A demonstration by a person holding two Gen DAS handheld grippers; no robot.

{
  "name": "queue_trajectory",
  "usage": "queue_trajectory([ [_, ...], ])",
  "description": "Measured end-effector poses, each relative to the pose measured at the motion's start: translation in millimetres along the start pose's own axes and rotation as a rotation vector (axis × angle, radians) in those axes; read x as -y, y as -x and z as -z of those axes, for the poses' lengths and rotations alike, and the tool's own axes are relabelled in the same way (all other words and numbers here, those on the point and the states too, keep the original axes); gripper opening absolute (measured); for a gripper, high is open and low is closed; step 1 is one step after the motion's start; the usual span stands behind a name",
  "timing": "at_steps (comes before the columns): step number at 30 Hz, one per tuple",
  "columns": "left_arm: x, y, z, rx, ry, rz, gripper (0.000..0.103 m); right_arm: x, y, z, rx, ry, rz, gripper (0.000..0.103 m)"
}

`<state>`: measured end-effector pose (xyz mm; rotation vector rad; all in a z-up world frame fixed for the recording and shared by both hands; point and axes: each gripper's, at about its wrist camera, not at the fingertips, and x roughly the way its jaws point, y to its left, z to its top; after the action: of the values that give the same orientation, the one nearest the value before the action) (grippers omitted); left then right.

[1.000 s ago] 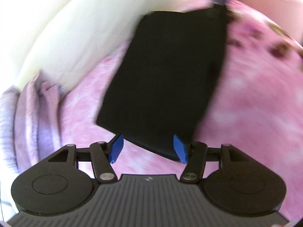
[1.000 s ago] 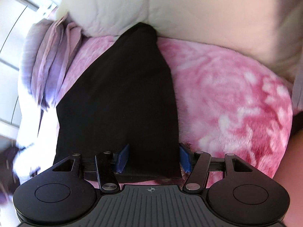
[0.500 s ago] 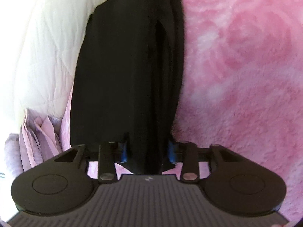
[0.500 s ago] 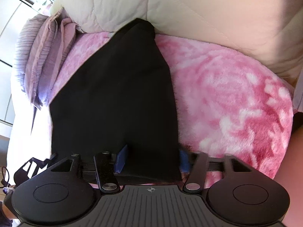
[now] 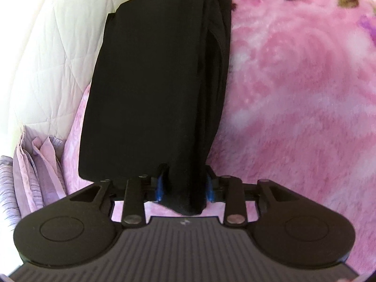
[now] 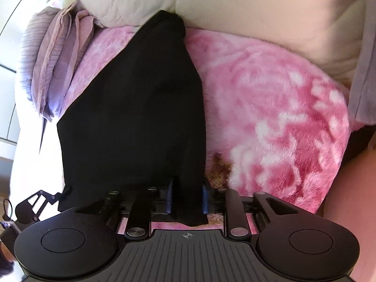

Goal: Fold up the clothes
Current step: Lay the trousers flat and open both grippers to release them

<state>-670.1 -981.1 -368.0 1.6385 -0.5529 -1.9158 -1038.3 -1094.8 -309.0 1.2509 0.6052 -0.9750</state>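
1. Black cloth, a folded garment (image 5: 150, 89), lies stretched along the pink fluffy blanket (image 5: 293, 89), its far end reaching the cream quilted cushion (image 5: 47, 54).
2. In the left wrist view the garment's near end bunches into a thick fold that runs between the blue pads (image 5: 159, 185) of the left gripper (image 5: 184, 186); both pads touch the cloth, though the jaws are easing apart at this moment.
3. In the right wrist view the same garment (image 6: 136, 108) narrows toward the cushion (image 6: 235, 7) and widens toward the camera.
4. A near corner of it sits between the pads (image 6: 169, 197) of the right gripper (image 6: 186, 198), whose jaws are closing on the cloth and already press it from both sides.
5. The corner's tip hangs just past the pads, over the blanket (image 6: 270, 108).
6. Left of the garment in the right wrist view, a bundle of lilac fabric (image 6: 54, 68) lies at the blanket's edge, close to the cushion.
7. That lilac fabric (image 5: 35, 159) also shows in the left wrist view, left of the garment and below the cushion.
8. Near the right gripper, a brown patch (image 6: 219, 169) marks the blanket just right of the garment.
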Motion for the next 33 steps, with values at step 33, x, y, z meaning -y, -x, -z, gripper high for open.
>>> queue_trajectory([
  [33,-179,-64,25,0.008,0.763,0.097,0.041,-88,-75,-106,0.324,0.573,0.257,0.040],
])
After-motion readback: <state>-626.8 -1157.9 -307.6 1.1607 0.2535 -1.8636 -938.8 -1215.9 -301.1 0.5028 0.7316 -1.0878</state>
